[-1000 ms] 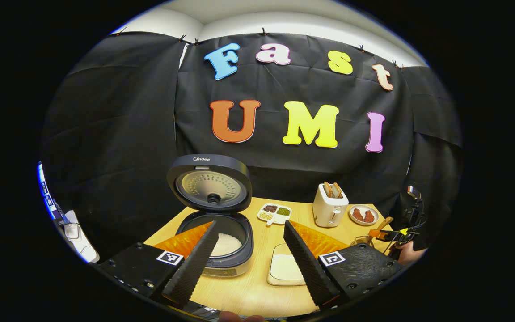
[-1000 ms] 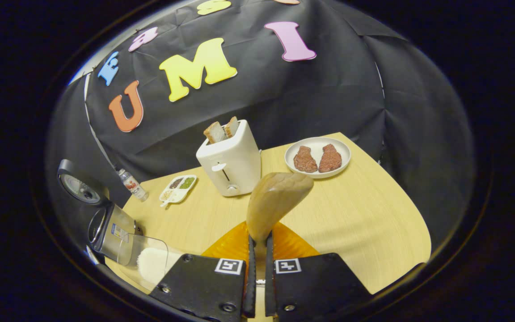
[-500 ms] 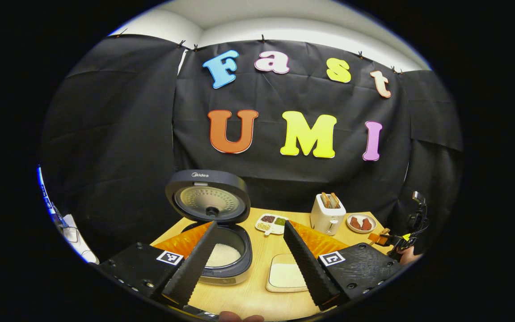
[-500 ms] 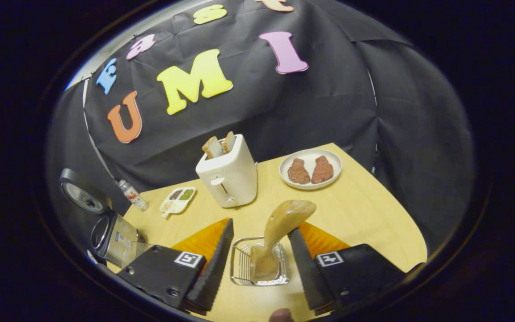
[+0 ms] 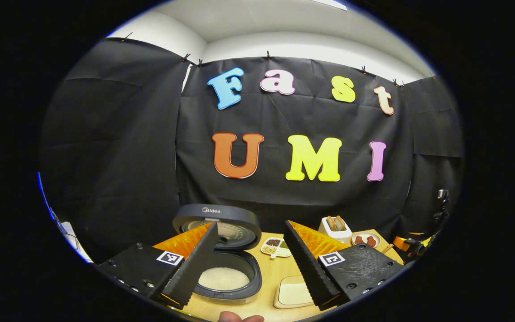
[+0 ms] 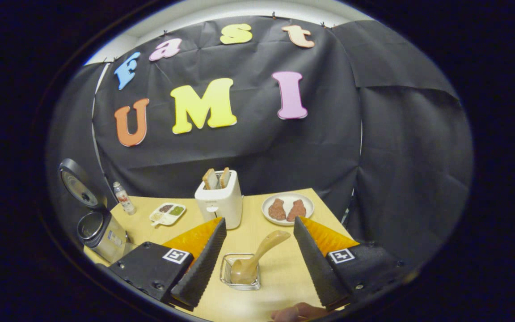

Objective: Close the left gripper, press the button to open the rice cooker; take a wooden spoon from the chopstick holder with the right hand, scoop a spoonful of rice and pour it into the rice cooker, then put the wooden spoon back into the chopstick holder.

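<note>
In the left gripper view, the rice cooker (image 5: 221, 264) stands open, white rice in its pot, "Midea" printed on the raised lid. The left gripper (image 5: 252, 297) is spread wide, empty. In the right gripper view, the bottle (image 6: 124, 198) label is unreadable. The wooden spoon (image 6: 257, 261) leans in the chopstick holder (image 6: 239, 271), bowl partly hidden. The right gripper (image 6: 257, 296) gapes apart, grasping nothing.

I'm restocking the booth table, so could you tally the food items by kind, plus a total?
Toast slices in the toaster: 2
Meat pieces on the plate: 2
Filled compartments of the divided dish: 3
Rice portions: 2, one in the rice cooker, one in the tray
Total: 9
</note>
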The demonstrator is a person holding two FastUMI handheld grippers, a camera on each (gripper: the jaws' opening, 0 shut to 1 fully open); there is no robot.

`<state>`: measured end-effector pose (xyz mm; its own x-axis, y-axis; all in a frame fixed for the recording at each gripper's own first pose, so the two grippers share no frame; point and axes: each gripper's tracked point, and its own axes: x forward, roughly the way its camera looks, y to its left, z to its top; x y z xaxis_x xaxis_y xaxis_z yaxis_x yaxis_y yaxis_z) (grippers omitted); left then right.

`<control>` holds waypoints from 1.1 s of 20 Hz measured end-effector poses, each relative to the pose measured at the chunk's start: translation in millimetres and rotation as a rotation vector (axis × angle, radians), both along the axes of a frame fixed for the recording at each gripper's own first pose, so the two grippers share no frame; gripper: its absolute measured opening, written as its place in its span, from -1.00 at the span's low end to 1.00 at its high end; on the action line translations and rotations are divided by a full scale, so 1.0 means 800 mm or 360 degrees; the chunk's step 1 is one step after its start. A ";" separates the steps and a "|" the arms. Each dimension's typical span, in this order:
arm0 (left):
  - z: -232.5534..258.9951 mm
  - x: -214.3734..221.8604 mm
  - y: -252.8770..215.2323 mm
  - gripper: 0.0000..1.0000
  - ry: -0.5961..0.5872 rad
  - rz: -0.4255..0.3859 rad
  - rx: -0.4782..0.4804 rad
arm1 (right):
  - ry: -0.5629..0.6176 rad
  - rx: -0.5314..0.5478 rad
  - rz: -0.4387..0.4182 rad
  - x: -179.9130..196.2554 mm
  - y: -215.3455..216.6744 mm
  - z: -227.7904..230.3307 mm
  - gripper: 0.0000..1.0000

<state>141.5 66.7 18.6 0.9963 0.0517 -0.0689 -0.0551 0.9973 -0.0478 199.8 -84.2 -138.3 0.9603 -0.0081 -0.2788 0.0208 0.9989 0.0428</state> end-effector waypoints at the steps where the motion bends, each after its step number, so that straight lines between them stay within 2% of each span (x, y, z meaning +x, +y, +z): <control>1: 0.006 0.010 0.007 0.90 -0.0017 0.0005 -0.0007 | -0.0032 -0.0015 0.0010 -0.011 0.004 0.014 0.99; 4: 0.014 0.042 0.033 0.89 -0.0041 0.0037 -0.0007 | -0.0098 -0.0022 0.0025 -0.039 0.014 0.042 0.99; 7: 0.006 0.078 0.050 0.90 -0.0034 0.0050 0.0042 | -0.0100 -0.0012 0.0015 -0.072 0.012 0.044 0.96; 8: 0.002 0.092 0.054 0.89 -0.0022 0.0045 0.0060 | -0.0097 -0.0022 -0.0005 -0.080 0.007 0.043 1.00; 10: -0.009 0.121 0.063 0.89 0.0010 0.0037 0.0085 | -0.0084 -0.0038 -0.0065 -0.096 -0.007 0.040 0.96; 16: -0.046 0.187 0.095 0.90 0.0153 0.0061 0.0197 | -0.0018 -0.0020 -0.0290 -0.145 -0.061 0.021 1.00; 17: -0.052 0.193 0.100 0.70 0.0180 0.0063 0.0205 | -0.0001 -0.0014 -0.0325 -0.153 -0.068 0.017 1.00; 18: -0.060 0.199 0.106 0.89 0.0228 0.0074 0.0202 | 0.0009 0.0001 -0.0355 -0.157 -0.073 0.015 1.00; 19: -0.061 0.201 0.105 1.00 0.0245 0.0070 0.0187 | 0.0022 0.0018 -0.0377 -0.162 -0.076 0.013 1.00; 22: -0.071 0.192 0.096 0.94 0.0312 0.0036 0.0128 | 0.0046 0.0053 -0.0384 -0.163 -0.072 0.009 1.00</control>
